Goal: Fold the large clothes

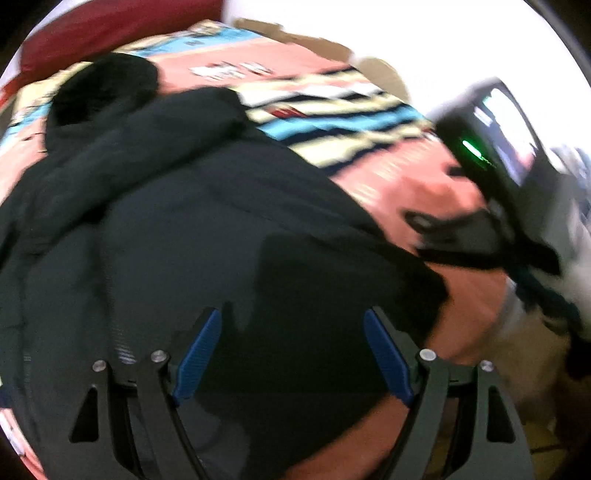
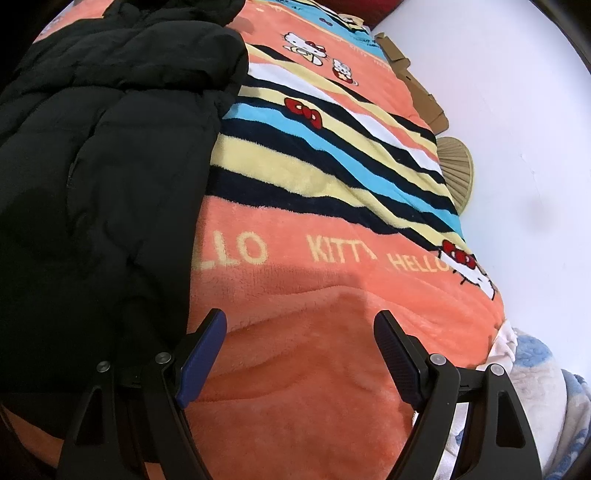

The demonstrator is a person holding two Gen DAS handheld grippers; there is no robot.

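Note:
A large black padded jacket [image 1: 192, 229] lies on a bed covered by an orange striped Hello Kitty blanket [image 1: 388, 173]. In the left wrist view, which is blurred, my left gripper [image 1: 291, 317] is open and empty just above the jacket's lower part. The other gripper's body [image 1: 495, 147] shows at the right above the blanket. In the right wrist view the jacket [image 2: 103, 155] fills the left side and my right gripper [image 2: 299, 321] is open and empty over the blanket [image 2: 325, 229], just right of the jacket's edge.
A white wall [image 2: 517, 110] runs along the bed's far side. A woven fan [image 2: 456, 166] and brown cardboard pieces [image 2: 417, 81] lie between blanket and wall. A blue-and-white cloth [image 2: 535, 369] sits at the lower right. A dark red pillow [image 1: 110, 26] is at the head.

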